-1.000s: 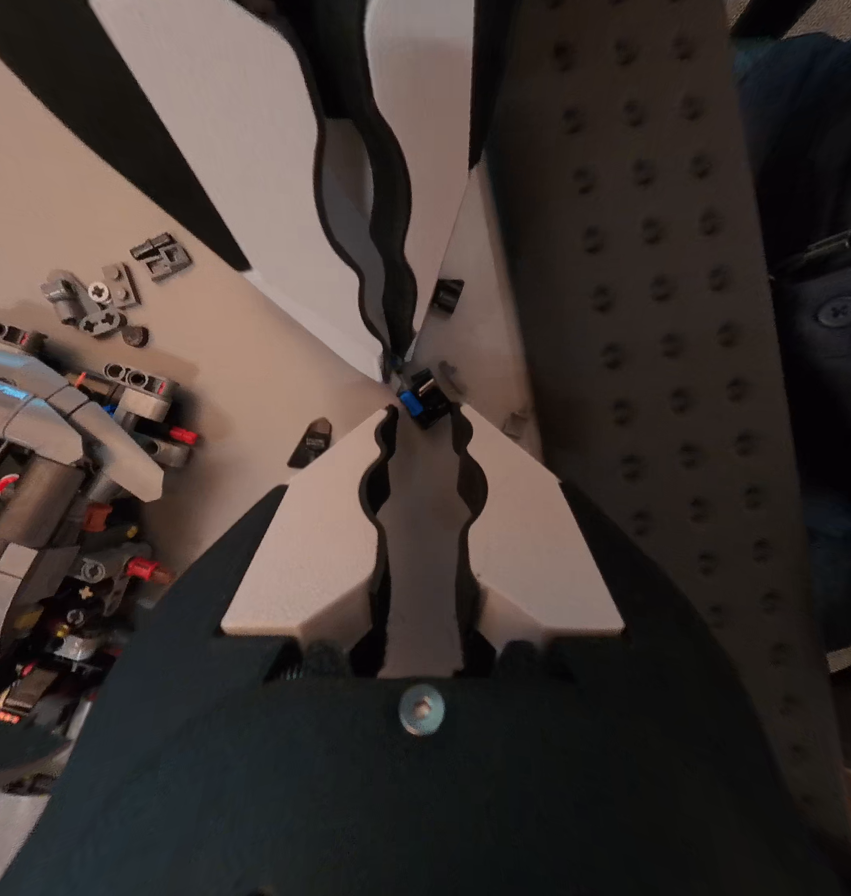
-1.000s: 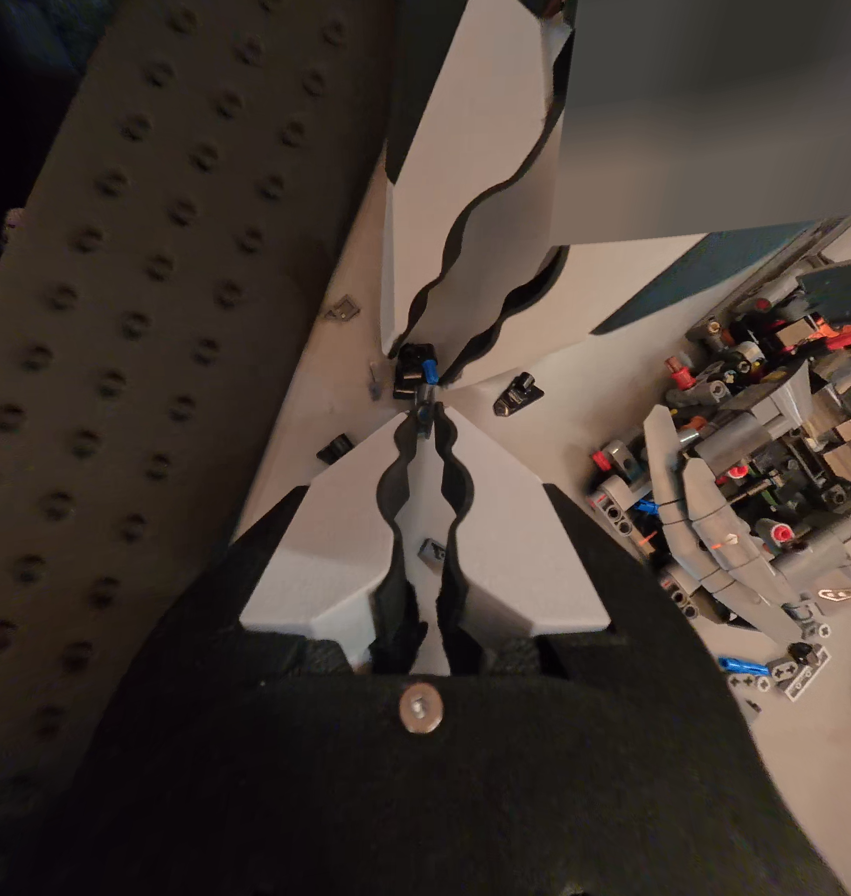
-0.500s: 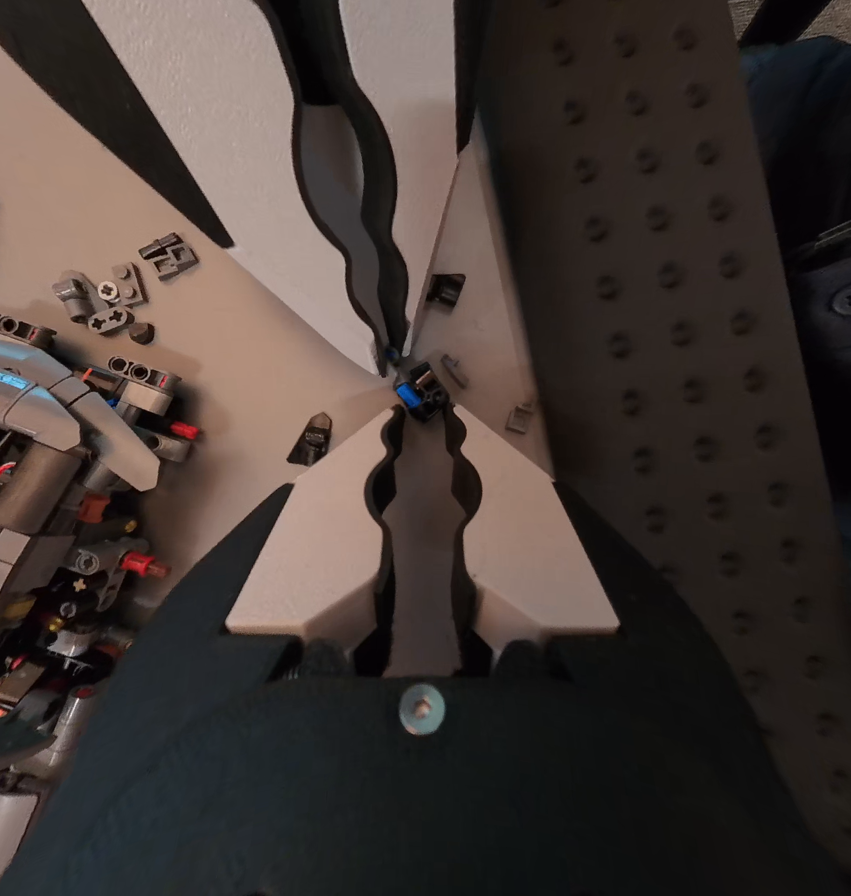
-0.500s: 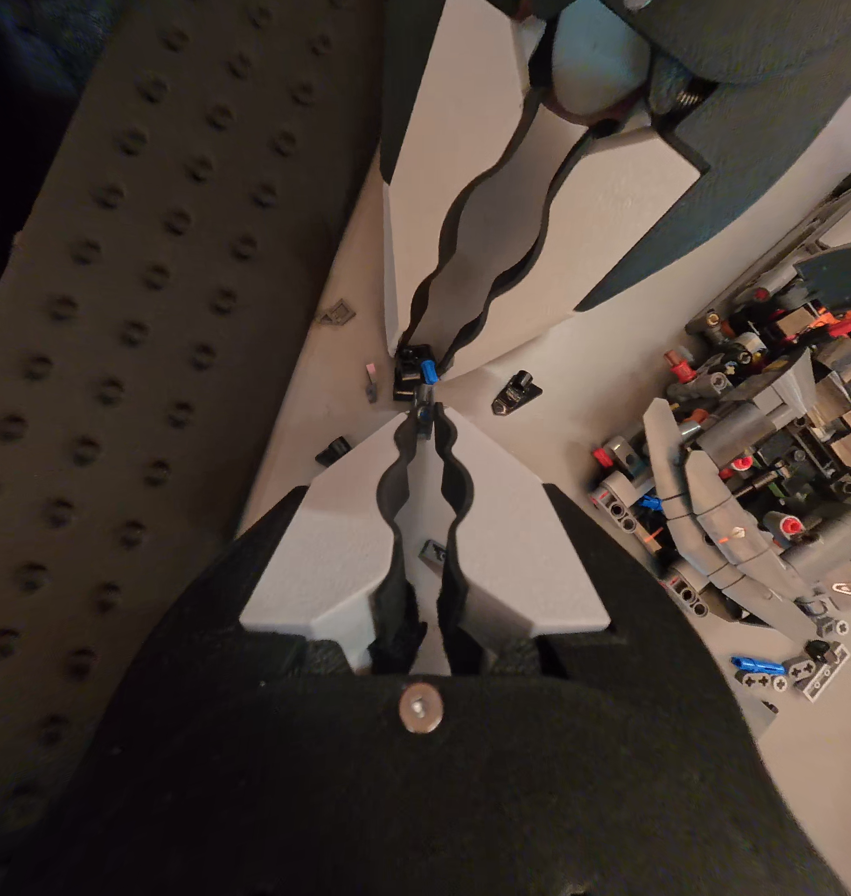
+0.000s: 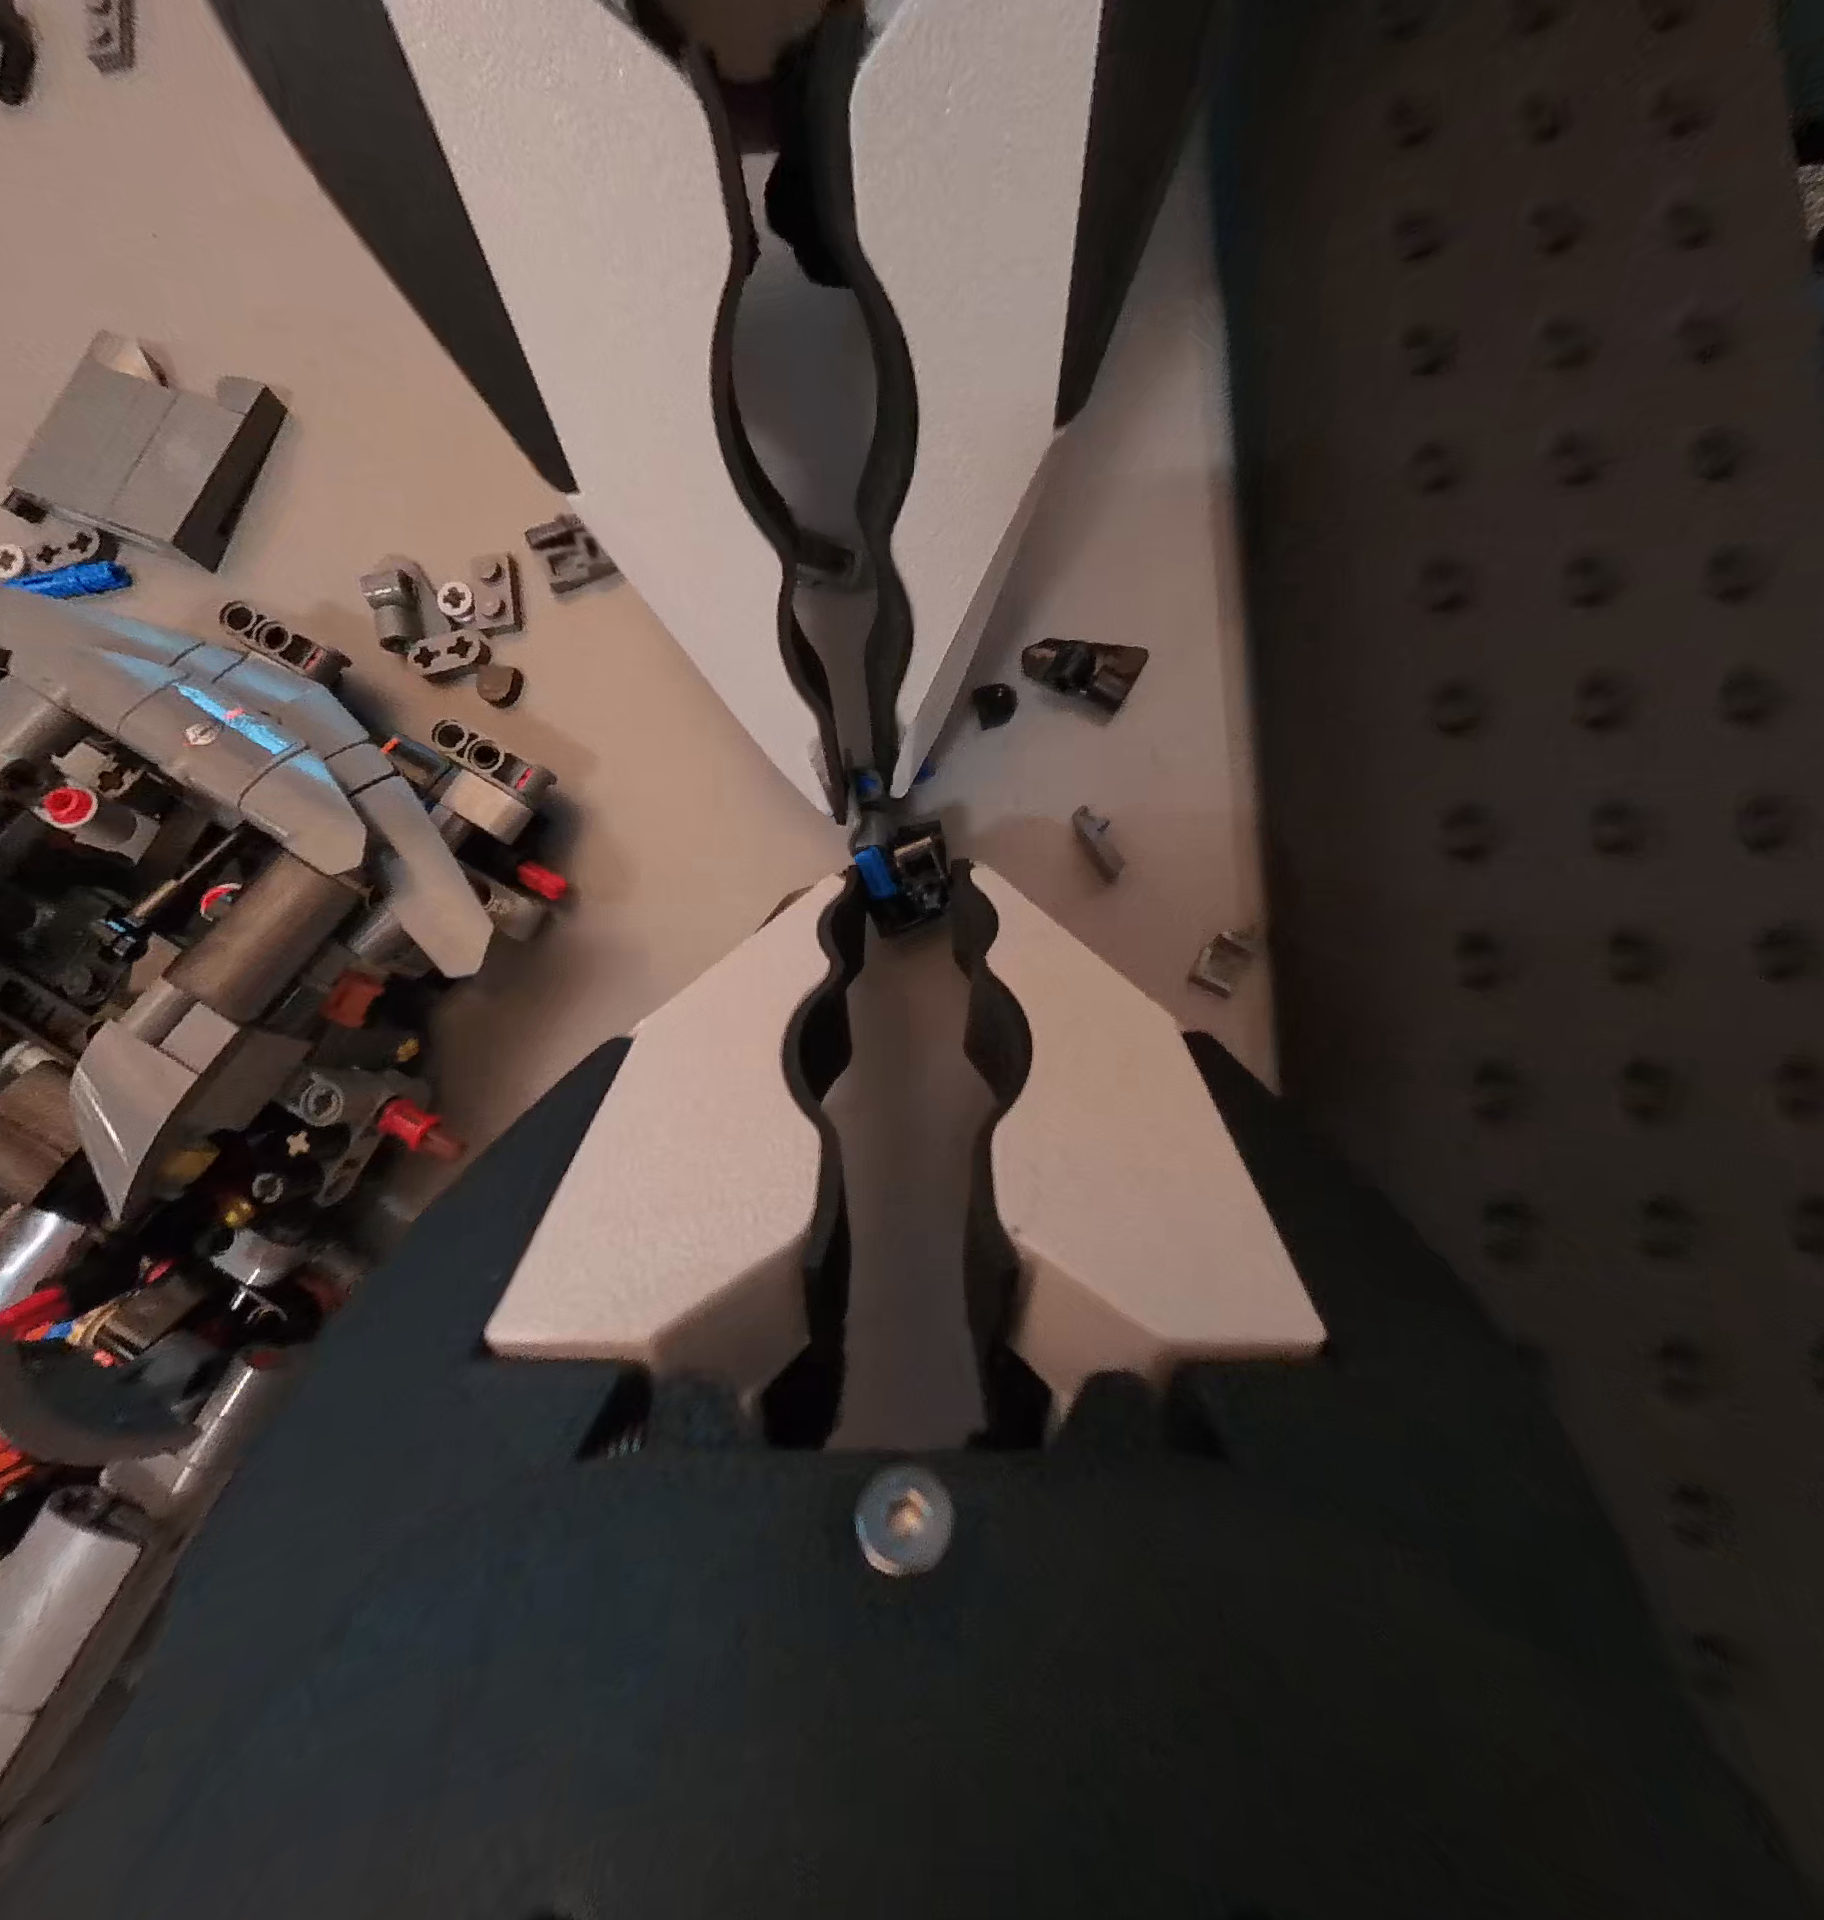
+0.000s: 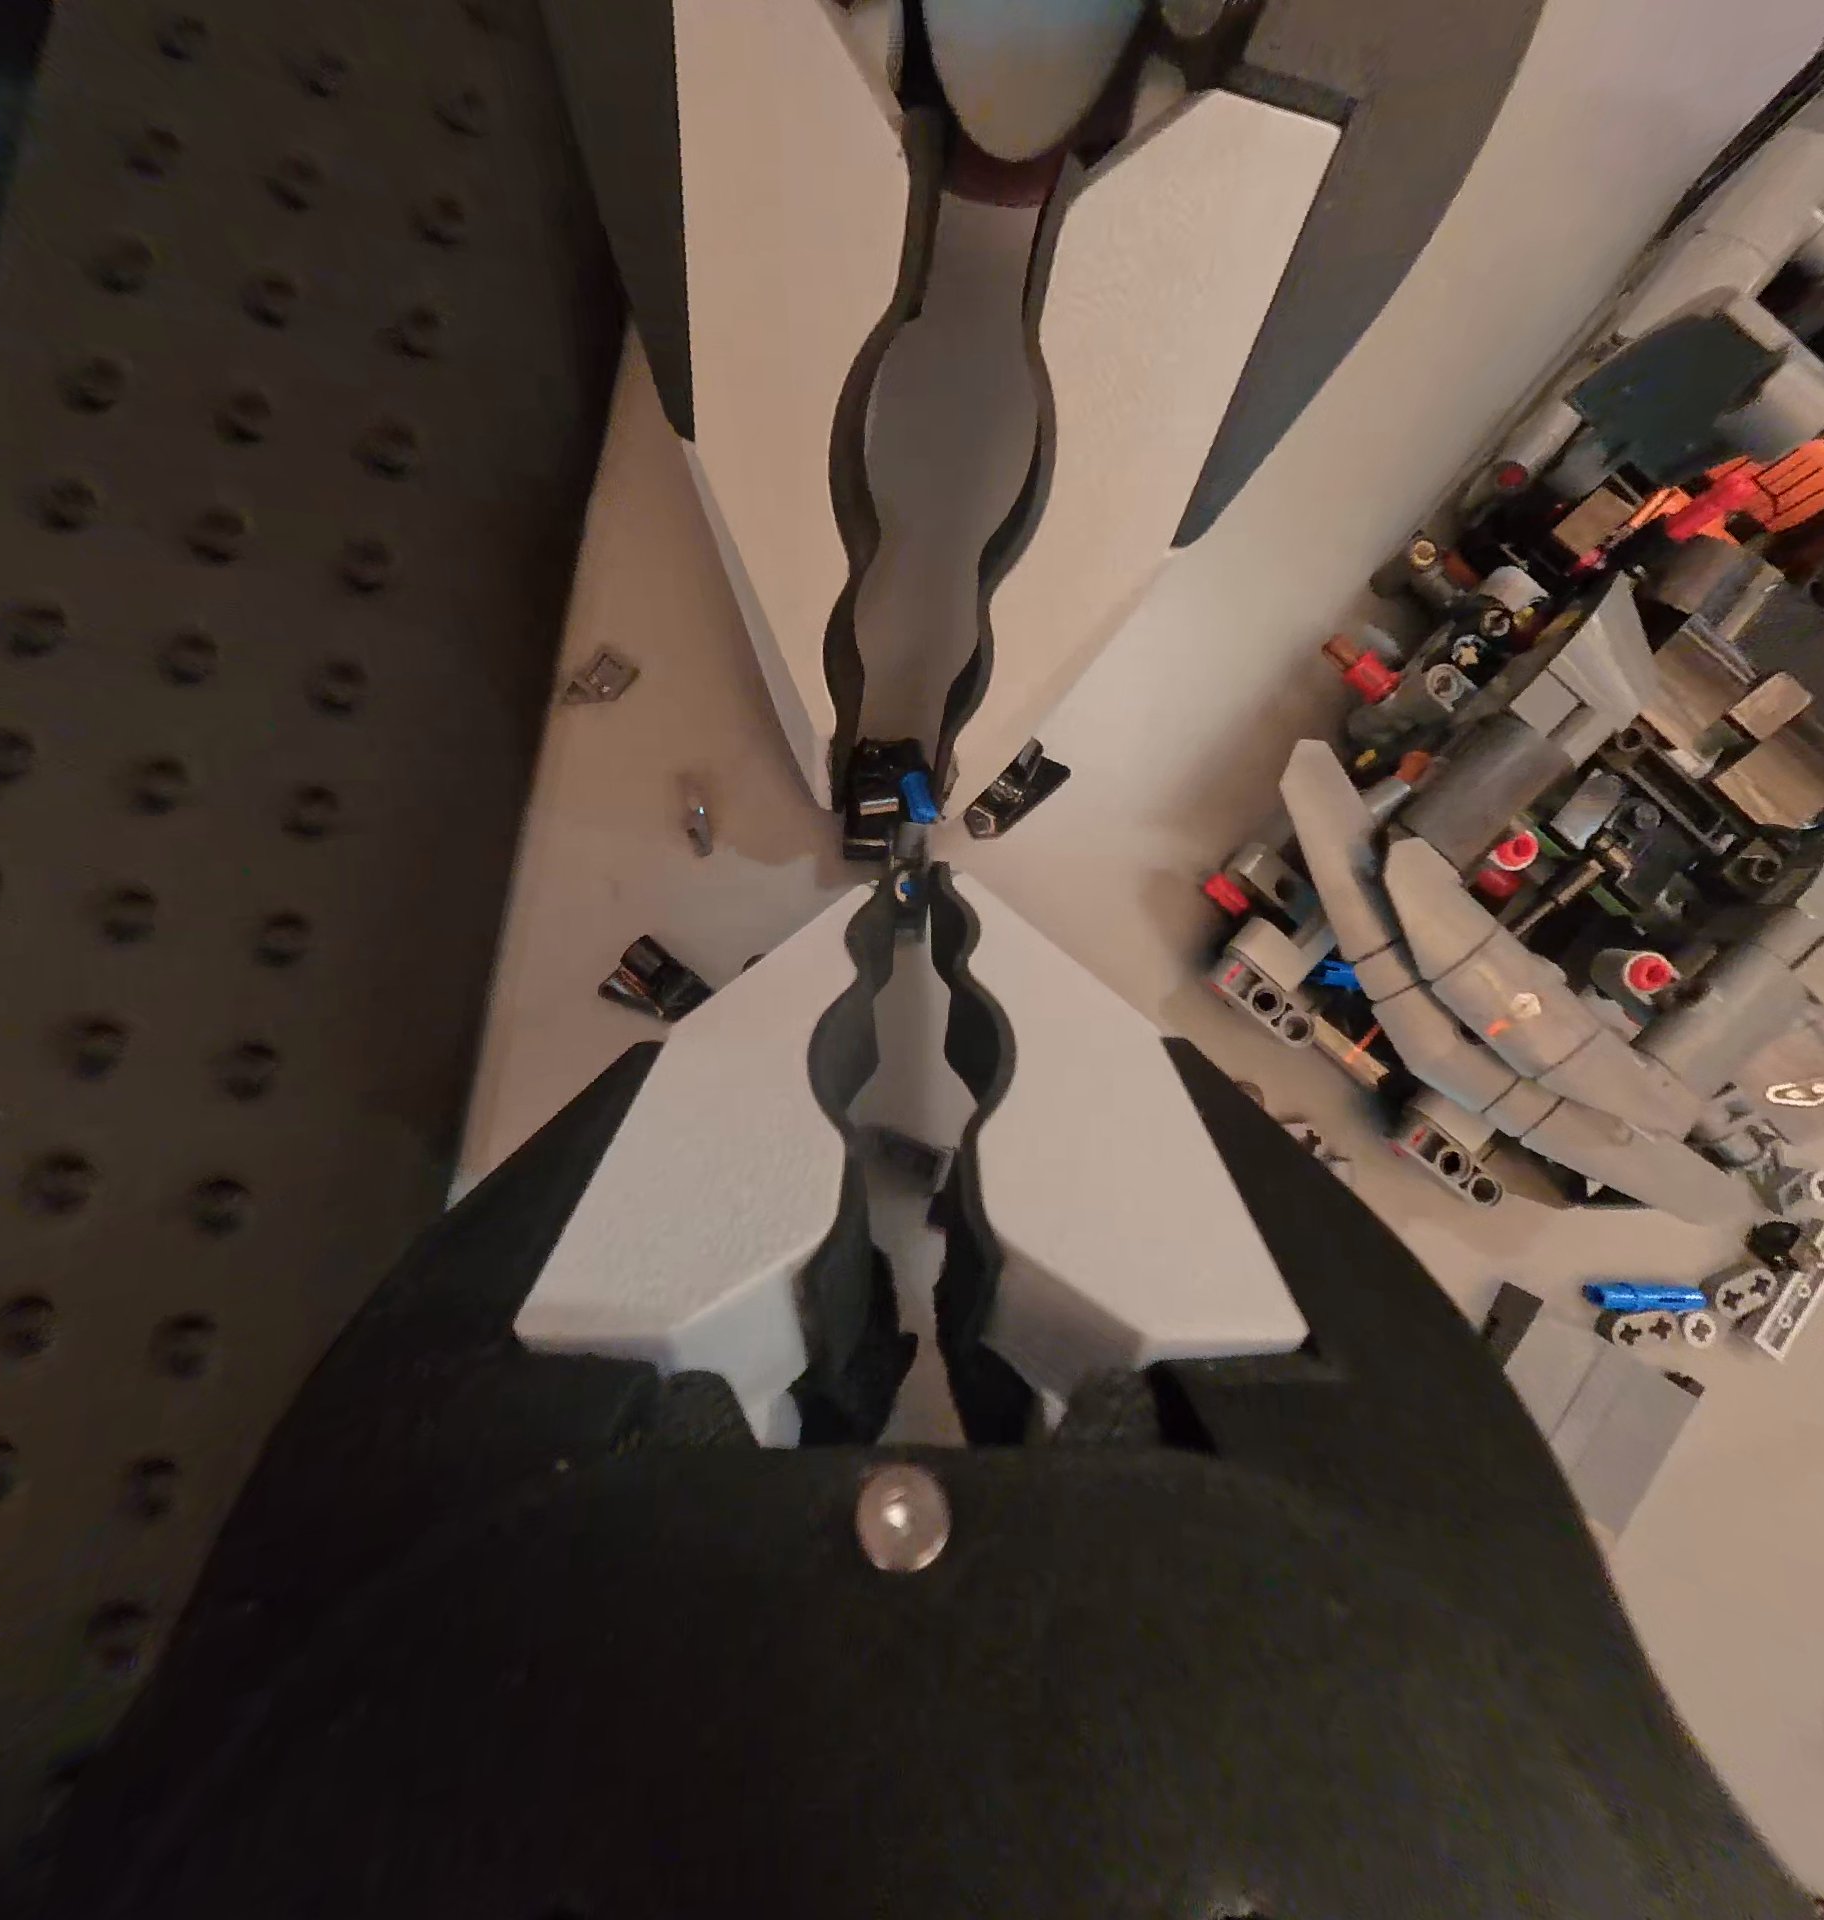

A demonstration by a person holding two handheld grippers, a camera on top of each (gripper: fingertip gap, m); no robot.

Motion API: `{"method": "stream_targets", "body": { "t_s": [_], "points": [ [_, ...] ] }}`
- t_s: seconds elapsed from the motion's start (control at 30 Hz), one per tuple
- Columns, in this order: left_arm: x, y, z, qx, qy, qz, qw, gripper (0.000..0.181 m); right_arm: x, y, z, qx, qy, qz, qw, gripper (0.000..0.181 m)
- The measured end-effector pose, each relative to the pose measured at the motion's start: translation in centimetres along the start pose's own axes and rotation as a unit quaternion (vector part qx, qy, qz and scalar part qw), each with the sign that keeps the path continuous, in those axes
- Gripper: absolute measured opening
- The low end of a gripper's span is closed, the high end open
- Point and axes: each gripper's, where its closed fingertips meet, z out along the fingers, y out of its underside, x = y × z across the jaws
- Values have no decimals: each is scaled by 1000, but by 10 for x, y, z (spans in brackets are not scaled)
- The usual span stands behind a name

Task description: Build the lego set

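Observation:
My left gripper (image 5: 903,896) is shut on a small black Lego piece with a blue pin (image 5: 906,883). My right gripper (image 6: 908,896) is shut on a tiny grey and blue pin piece (image 6: 906,885). The two grippers meet tip to tip above the white table, and the two pieces touch. The right gripper (image 5: 872,774) comes in from the top of the left wrist view, and the left gripper (image 6: 887,795) with its black piece (image 6: 875,800) from the top of the right wrist view. The part-built grey Lego model (image 5: 222,831) (image 6: 1614,935) lies to the side.
A dark studded board (image 5: 1562,831) (image 6: 212,727) runs along the table edge. Loose black pieces (image 5: 1084,670) (image 6: 653,982) (image 6: 1017,800) and small grey bits (image 5: 1098,842) lie near the grippers. Grey parts (image 5: 451,613), a grey block (image 5: 149,457) and a blue pin (image 6: 1640,1297) lie by the model. The tips of both grippers are at nearly the same place. Both grippers' tips are roughly 15 cm from the grey block (image 5: 149,457). Seen from the right wrist view (image 6: 1558,1404) as well.
Each gripper has swung round to face the other straight on, from a slanted approach before. Both stay shut on their pieces, which remain pressed together.

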Motion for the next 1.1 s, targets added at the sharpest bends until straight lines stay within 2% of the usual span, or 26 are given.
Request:
{"method": "stream_targets", "body": {
  "t_s": [0.17, 0.57, 0.73, 0.83, 0.97, 1.03, 1.1],
  "points": [
    [1, 3, -1, -40, -6, 17, 999, 14, 0, -1, 0, -7, 17, -32, 999, 4],
    [0, 6, 1, -101, 0, 41, 994, 13, -2, -3, -1, -10, 19, -35, 999, 3],
    [1, 3, 3, -85, 11, 32, 996, 14, -1, 1, -2, -12, 14, -22, 1000, 4],
    [-2, -1, 0, -48, -16, 45, 998, 16, 0, 2, -2, 1, 7, -9, 1000, 4],
    [-1, -7, -5, -10, -68, 106, 992, 14, -1, 2, -2, 8, 1, -6, 1000, 4],
    [3, -14, -8, 17, -87, 147, 985, 6, -1, 2, -2, 10, -2, -4, 1000, 4],
    [4, -12, -8, 13, -104, 172, 979, 6, -1, 2, -2, 12, -3, -2, 1000, 4]
  ]
}}
